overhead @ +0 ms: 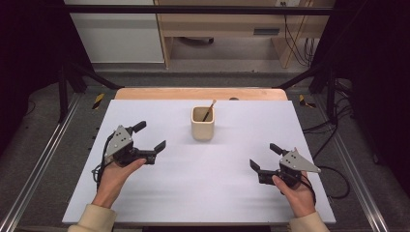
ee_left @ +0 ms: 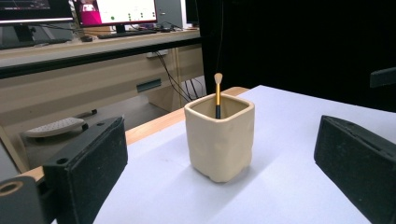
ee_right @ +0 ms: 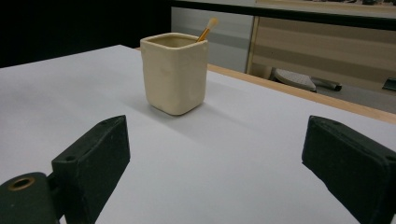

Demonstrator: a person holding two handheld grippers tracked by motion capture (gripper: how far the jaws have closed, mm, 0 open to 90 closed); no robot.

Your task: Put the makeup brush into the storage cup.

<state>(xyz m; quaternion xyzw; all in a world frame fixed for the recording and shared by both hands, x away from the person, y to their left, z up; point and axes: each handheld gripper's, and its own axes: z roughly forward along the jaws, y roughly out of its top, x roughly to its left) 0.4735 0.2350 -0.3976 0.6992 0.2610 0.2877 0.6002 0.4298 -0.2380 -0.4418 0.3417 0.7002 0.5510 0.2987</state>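
Note:
A cream square cup point(overhead: 202, 123) stands upright near the back middle of the white table top point(overhead: 203, 193). A thin brush point(overhead: 209, 110) with a gold and black handle leans inside it. My left gripper point(overhead: 150, 137) rests at the left, open and empty, pointing toward the cup point(ee_left: 220, 137); the brush point(ee_left: 217, 94) rises above the rim. My right gripper point(overhead: 265, 156) sits at the right front, open and empty, and also faces the cup point(ee_right: 174, 73) with the brush point(ee_right: 208, 28) tilted in it. Both grippers are well apart from the cup.
A wooden table edge point(overhead: 200, 94) shows behind the white top. Black frame posts and cables point(overhead: 333, 106) stand at the sides. A desk with monitors point(ee_left: 116, 11) lies beyond the table. A wide bare stretch of table lies between the two grippers.

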